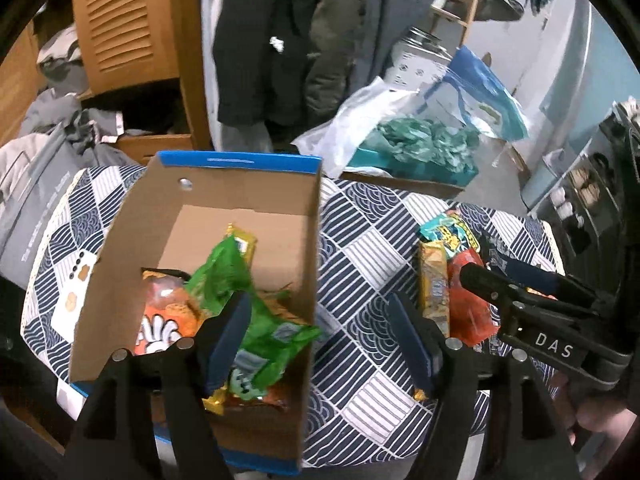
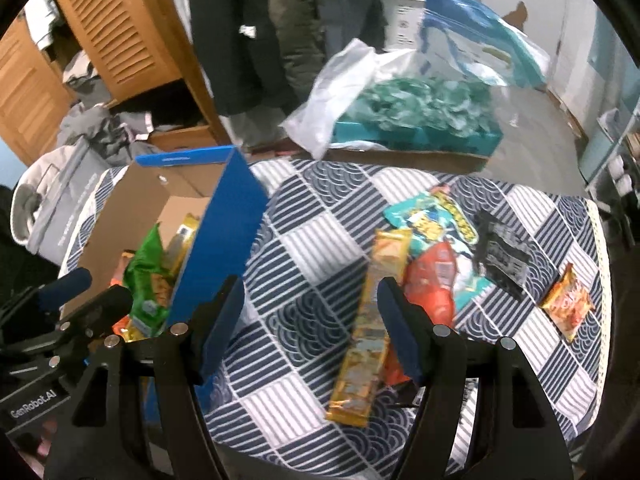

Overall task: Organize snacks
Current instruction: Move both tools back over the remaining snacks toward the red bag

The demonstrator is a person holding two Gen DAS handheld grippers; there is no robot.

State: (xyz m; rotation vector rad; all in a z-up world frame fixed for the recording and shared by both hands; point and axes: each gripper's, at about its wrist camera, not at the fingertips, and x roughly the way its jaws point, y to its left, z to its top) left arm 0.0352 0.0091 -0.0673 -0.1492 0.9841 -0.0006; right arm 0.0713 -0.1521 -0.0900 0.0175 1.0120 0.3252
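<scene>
A cardboard box [image 1: 224, 200] with blue outer walls [image 2: 224, 232] stands on the left of the table. It holds a green packet [image 1: 256, 312], an orange packet [image 1: 168, 316] and a yellow one [image 1: 242, 242]. My left gripper [image 1: 318, 332] is open and empty, straddling the box's right wall. On the cloth to the right lie a long yellow packet [image 2: 368, 320], a red packet [image 2: 434, 280], a teal packet [image 2: 432, 216], a black packet [image 2: 502, 256] and a small orange-brown packet [image 2: 568, 304]. Above the cloth my right gripper [image 2: 311, 306] is open, gripping nothing, the long yellow packet lying below beside its right finger.
The table wears a navy and white patterned cloth [image 2: 304, 248]. Behind it sit a teal box of crumpled green paper [image 2: 420, 120], a white plastic bag [image 2: 340, 80] and a blue bag [image 2: 472, 32]. Dark coats [image 1: 256, 40] hang beyond, a louvred wooden cupboard [image 1: 124, 20] stands left, and a shelf [image 1: 584, 192] right.
</scene>
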